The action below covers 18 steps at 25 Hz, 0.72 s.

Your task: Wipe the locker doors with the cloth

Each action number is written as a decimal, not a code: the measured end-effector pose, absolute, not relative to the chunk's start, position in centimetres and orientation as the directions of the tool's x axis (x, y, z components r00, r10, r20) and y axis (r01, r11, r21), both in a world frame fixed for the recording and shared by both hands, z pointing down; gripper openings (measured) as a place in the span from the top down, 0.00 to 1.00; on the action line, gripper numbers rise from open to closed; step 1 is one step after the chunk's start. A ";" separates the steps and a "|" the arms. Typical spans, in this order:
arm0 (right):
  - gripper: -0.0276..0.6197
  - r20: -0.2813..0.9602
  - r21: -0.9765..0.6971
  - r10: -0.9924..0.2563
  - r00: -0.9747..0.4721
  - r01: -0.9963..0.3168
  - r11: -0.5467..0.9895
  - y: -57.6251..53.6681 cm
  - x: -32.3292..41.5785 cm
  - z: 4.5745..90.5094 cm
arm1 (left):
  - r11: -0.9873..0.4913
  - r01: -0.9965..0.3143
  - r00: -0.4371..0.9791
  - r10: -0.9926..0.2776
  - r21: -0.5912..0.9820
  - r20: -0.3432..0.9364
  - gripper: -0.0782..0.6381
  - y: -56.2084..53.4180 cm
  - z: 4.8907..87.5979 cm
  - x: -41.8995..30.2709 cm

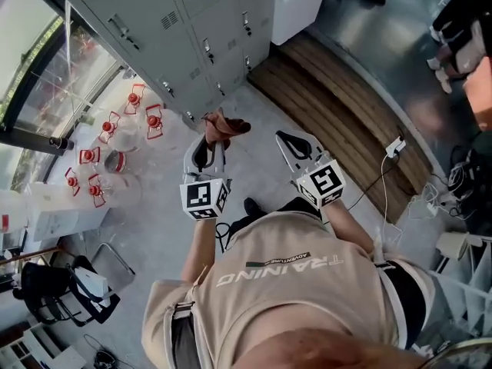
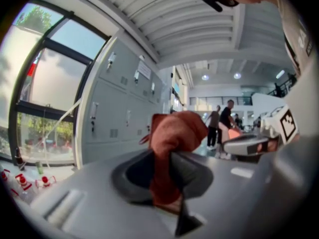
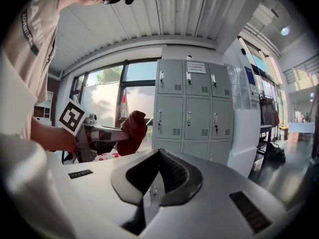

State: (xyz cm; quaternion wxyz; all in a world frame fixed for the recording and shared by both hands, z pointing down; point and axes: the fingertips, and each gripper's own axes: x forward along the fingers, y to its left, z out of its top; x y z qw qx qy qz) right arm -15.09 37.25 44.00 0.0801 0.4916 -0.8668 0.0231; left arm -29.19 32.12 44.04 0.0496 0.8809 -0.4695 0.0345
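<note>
Flat grey metal locker doors (image 1: 192, 21), with small vents and handles, fill the upper left of the head view. Below them, at centre, the left claw (image 1: 207, 151) pinches a soft, crumpled rust-red cloth (image 1: 225, 127), its bunched end pointing toward the doors. To its right, the right claw (image 1: 296, 146) sits farther from the doors, its ribbed black jaws pressed together and empty.

Soft crumpled cloth (image 1: 224, 127); matt grey metal lockers (image 1: 150, 14); slatted wood platform (image 1: 338, 108).
</note>
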 end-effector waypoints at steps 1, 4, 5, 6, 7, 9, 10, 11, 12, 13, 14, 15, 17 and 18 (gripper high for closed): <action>0.94 0.167 0.036 -0.851 -0.498 -0.860 0.510 36.7 -15.2 44.1 | -0.563 -0.824 0.566 -0.817 0.063 0.105 0.78 31.1 44.1 -28.9; 0.94 0.170 0.001 -0.860 -0.481 -0.873 0.488 34.6 -14.6 44.2 | -0.586 -0.805 0.592 -0.800 0.090 0.096 0.78 28.5 44.1 -27.7; 0.94 0.170 -0.004 -0.864 -0.475 -0.877 0.481 33.8 -14.3 44.2 | -0.594 -0.799 0.601 -0.793 0.096 0.096 0.78 27.8 44.2 -27.2; 0.94 0.169 -0.010 -0.866 -0.470 -0.880 0.476 33.0 -14.0 44.2 | -0.601 -0.793 0.609 -0.787 0.099 0.099 0.78 27.1 44.4 -26.7; 0.94 0.167 -0.018 -0.868 -0.468 -0.882 0.471 32.1 -13.6 44.2 | -0.608 -0.788 0.616 -0.781 0.100 0.105 0.78 26.3 44.6 -26.3; 0.94 0.162 -0.036 -0.872 -0.461 -0.886 0.462 30.5 -12.5 44.4 | -0.616 -0.782 0.623 -0.773 0.094 0.118 0.78 24.7 44.9 -25.3; 0.94 0.159 -0.044 -0.875 -0.458 -0.888 0.457 29.7 -11.8 44.7 | -0.617 -0.782 0.623 -0.772 0.087 0.121 0.78 23.8 44.9 -24.7; 0.94 0.155 -0.052 -0.877 -0.455 -0.890 0.453 28.7 -11.0 45.0 | -0.617 -0.783 0.621 -0.774 0.076 0.122 0.78 22.8 44.8 -24.1; 0.94 0.149 -0.061 -0.879 -0.453 -0.891 0.449 27.6 -10.1 45.2 | -0.614 -0.787 0.616 -0.778 0.061 0.122 0.78 21.7 44.6 -23.5; 0.94 0.143 -0.071 -0.880 -0.453 -0.892 0.447 26.4 -9.1 45.5 | -0.609 -0.792 0.610 -0.783 0.043 0.121 0.78 20.4 44.3 -22.9; 0.94 0.137 -0.080 -0.880 -0.454 -0.891 0.447 25.0 -8.2 45.8 | -0.603 -0.797 0.601 -0.790 0.025 0.120 0.78 19.0 43.8 -22.3; 0.94 0.132 -0.087 -0.880 -0.457 -0.889 0.449 23.7 -7.3 45.9 | -0.595 -0.803 0.592 -0.797 0.009 0.121 0.78 17.7 43.3 -21.7; 0.94 0.112 -0.091 -0.876 -0.470 -0.882 0.462 21.0 -5.6 45.6 | -0.582 -0.813 0.575 -0.808 -0.021 0.125 0.78 15.2 42.4 -20.6; 0.94 0.099 -0.091 -0.873 -0.477 -0.878 0.470 19.5 -4.7 45.3 | -0.576 -0.817 0.567 -0.813 -0.035 0.128 0.78 13.8 42.0 -20.0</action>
